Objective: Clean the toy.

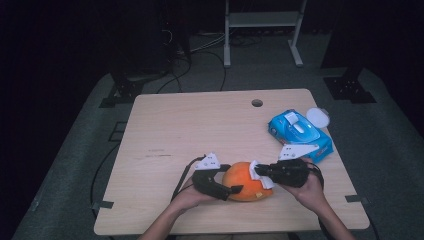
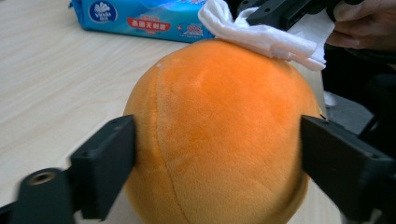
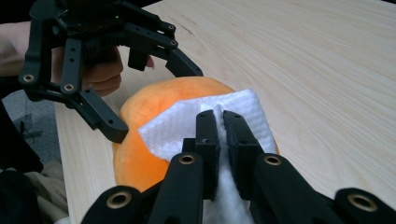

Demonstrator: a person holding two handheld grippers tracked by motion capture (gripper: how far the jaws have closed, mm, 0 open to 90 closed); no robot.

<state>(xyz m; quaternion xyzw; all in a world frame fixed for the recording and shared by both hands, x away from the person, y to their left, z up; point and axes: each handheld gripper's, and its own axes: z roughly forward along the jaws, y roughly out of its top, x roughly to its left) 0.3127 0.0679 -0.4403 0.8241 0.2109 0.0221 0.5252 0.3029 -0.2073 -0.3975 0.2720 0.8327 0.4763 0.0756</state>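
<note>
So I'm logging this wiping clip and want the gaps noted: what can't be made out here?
- Underside of the orange plush ball: left gripper view, cut off by the bottom edge.
- Print on the blue wipes pack: high view, too small.
- Lower part of the white wipe: right gripper view, behind the right tool.

Light wood worktop (image 1: 190,130) w/ round cable hole (image 1: 257,103) nr far edge, blue wet-wipes pack (image 1: 300,135) at right, white round lid (image 1: 318,118) just behind it, grey floor (image 1: 395,165), metal frame legs (image 1: 262,30) beyond
</note>
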